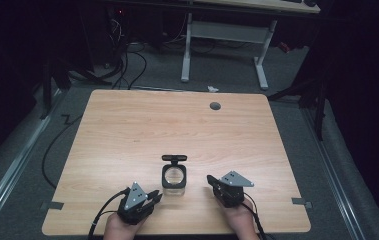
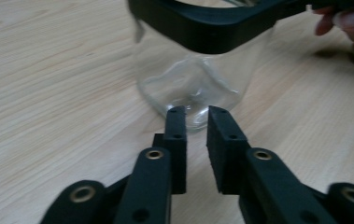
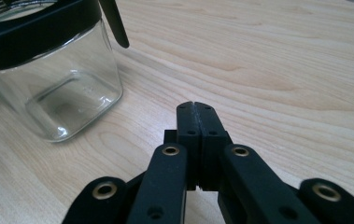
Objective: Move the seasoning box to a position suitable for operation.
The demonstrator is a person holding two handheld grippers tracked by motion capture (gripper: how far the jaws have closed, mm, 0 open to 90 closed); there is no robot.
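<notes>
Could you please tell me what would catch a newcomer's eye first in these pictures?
A square clear glass jar with a black rim stands near the front middle of the wooden table. The left gripper and right gripper flank it, the left with a narrow gap between its jaws, the right shut.

the high view is dim, with dark surroundings. both gripper views are brighter. the glass jar [image 2: 191, 88] appears blurred.

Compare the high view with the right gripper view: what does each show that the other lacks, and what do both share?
High view alone: the left gripper, jaws slightly apart, the floor, a grey desk frame and the table's grey round cap. Right gripper view alone: the jar's clear base up close. Both: the jar, the wooden table and the shut right gripper.
</notes>
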